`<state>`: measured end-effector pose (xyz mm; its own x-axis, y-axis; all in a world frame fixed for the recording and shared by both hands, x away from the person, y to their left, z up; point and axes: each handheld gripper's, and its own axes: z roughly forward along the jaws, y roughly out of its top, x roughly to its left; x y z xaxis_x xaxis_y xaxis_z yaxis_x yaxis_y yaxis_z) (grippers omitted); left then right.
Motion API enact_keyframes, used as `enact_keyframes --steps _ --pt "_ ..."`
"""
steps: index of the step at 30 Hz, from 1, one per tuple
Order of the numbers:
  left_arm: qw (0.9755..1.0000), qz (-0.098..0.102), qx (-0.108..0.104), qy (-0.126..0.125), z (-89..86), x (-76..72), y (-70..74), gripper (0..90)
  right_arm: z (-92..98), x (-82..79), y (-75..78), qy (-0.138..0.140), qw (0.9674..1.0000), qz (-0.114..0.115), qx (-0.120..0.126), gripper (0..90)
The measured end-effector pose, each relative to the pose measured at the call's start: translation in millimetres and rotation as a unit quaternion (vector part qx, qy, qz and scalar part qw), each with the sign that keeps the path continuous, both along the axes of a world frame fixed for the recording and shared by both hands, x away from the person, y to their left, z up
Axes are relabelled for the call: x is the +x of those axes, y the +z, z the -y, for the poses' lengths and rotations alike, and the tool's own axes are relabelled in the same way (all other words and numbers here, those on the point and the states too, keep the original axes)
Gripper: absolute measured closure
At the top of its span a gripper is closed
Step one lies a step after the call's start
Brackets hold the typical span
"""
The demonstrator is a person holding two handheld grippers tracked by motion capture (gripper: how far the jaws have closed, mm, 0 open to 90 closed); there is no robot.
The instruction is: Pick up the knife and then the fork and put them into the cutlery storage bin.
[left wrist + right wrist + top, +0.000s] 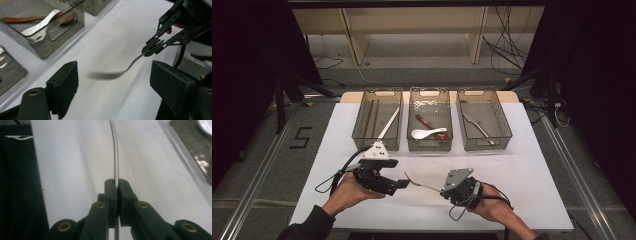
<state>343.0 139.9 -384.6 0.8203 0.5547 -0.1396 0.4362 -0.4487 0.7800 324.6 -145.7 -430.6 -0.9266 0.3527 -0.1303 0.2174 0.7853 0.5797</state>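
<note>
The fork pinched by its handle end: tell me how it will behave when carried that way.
The fork looks like thin metal, so probably stiff and light. The right tongs pinch only the narrow handle, so it may pivot or slip. The left tongs stand open around the tines, not touching; the smooth surface likely slides easily.

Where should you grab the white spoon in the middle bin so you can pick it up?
Probably by its handle, coming straight down from above. The white spoon lies flat in the middle bin, whose walls block the sides. Its handle is narrow and points right; the brown spoon lies close behind it, so take care.
</note>
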Motion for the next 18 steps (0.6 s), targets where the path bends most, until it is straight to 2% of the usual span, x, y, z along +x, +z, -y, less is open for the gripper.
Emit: enact_keyframes --steps 7,10,18 --pt "0.9990 0.010 -0.016 0.040 -8.9 1.1 -2.5 17.2 18.5 11.8 3.8 -0.043 0.9989 -0.001 0.020 87.5" --pt "0.9983 0.012 -0.024 0.051 -13.7 1.4 -4.3 16.5 25.6 15.3 5.6 -0.059 0.9979 -0.001 0.026 87.5" --pt "0.9969 0.026 -0.023 0.070 -24.9 4.0 -10.7 16.0 39.6 23.0 12.7 -0.091 0.9943 -0.003 0.055 87.5"
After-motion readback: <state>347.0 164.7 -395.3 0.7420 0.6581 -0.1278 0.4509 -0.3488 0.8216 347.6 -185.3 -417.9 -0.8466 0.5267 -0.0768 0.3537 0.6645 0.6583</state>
